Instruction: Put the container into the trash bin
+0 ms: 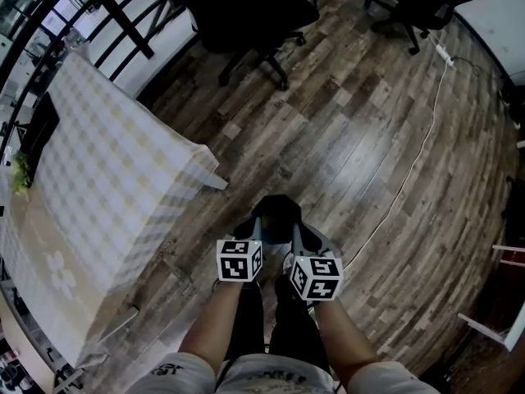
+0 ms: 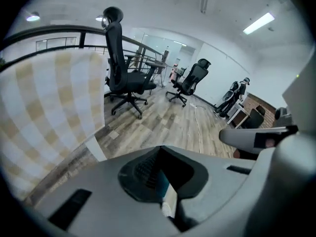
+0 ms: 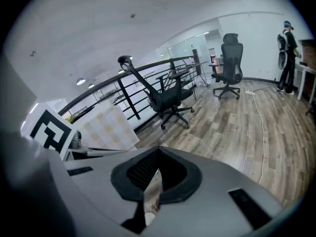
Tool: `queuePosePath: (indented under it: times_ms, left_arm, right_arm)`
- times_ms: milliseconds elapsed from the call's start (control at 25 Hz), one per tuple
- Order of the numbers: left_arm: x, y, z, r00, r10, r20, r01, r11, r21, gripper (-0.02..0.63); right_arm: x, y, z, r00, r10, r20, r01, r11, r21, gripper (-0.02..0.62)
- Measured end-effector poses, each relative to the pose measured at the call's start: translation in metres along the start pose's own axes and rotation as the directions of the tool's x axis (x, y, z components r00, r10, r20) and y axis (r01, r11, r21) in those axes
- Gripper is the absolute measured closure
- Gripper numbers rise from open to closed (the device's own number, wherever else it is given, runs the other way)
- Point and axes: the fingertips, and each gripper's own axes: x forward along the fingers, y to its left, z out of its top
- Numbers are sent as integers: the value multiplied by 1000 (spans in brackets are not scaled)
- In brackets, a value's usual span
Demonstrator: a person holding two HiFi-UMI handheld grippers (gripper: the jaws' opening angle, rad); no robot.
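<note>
Left gripper (image 1: pixel 262 218), right gripper (image 1: pixel 292 220) both closed, empty, side by side beside table (image 1: pixel 107 187). Container, bin not in view; progress cannot be judged.

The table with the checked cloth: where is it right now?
The table fills the head view's left side, left of the left gripper, with a black office chair beyond it at the top.

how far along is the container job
Done: cannot tell; no container or bin shows in any view. In hand: nothing visible; the left gripper and right gripper are both shut with no container between the jaws, over the floor beside the table. Left: unclear; either it is already binned out of view, or not yet picked up.
</note>
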Motion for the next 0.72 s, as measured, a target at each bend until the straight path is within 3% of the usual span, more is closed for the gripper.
queuePosePath:
  times_ms: [160,400,720]
  left_arm:
    - [-64,-33,51,997,-23,76,21,999,27,601]
    - [-152,-60,137,978,-39,206,16,993,114,601]
    - [-278,-91,206,919,-44,391,-22,986,163,601]
  right_arm:
    - [-48,28,43,999,2,52,-3,1000,12,594]
    - [-104,79,133,978,41,203,-45,999,13,594]
    - [-185,129,221,923,97,372,-79,995,-64,594]
